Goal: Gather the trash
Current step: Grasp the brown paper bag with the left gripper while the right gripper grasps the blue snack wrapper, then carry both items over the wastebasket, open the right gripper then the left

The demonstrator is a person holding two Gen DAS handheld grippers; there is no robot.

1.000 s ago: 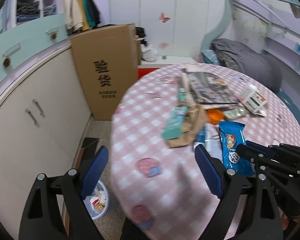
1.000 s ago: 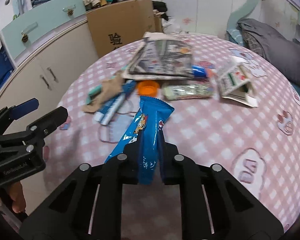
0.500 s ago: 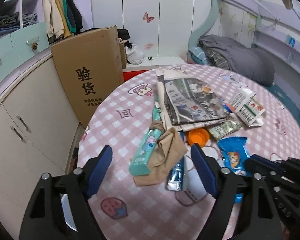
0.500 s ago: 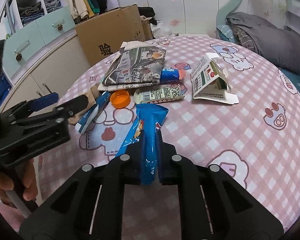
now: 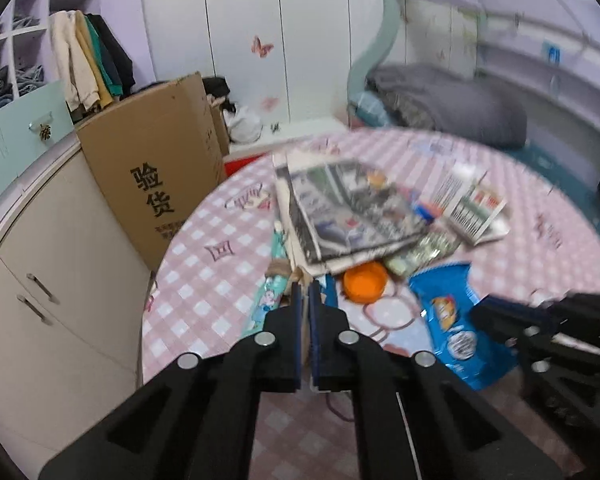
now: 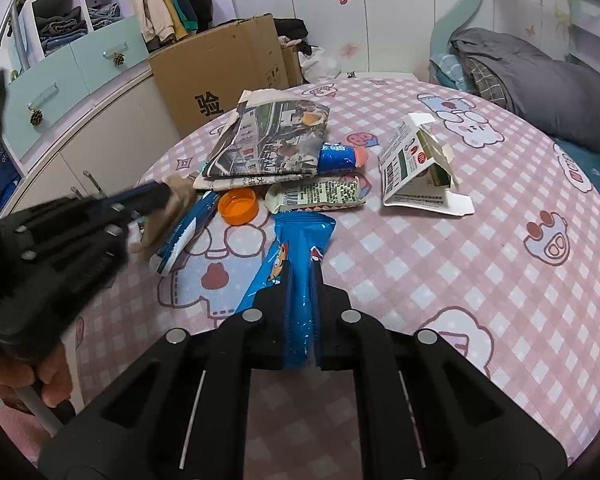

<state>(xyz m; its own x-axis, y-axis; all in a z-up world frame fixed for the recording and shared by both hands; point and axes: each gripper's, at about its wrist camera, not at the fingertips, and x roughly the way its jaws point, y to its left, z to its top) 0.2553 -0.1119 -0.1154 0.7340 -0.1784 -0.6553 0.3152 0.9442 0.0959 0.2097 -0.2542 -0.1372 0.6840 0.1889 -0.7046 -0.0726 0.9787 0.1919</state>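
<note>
Wrapper position: blue snack wrapper (image 6: 300, 256) was clamped between the almost shut jaws of the right gripper (image 6: 300, 292), its free end pointing to 12 o'clock over the table (image 6: 480, 280).
Wrapper axis: long axis ran along the fingers, from 6 to 12 o'clock in the right wrist view.
Left gripper: left gripper (image 5: 305, 300) had its fingers nearly together on the tan crumpled paper (image 6: 180, 196); whether the paper was truly pinched, the blurred picture did not tell.
Nearer hand: for the paper and the teal tube (image 5: 266, 304) beside it at 9 o'clock, the left one was nearer.
Other trash: orange cap (image 6: 238, 205) lay at 11 o'clock from the right fingers, the folded newspaper (image 6: 272, 140) behind it, the flattened carton (image 6: 416, 164) at 1 o'clock.
Containers: cardboard box (image 6: 224, 72) stood beyond the table edge at 11 o'clock; its inside was hidden. No bin was visible.
</note>
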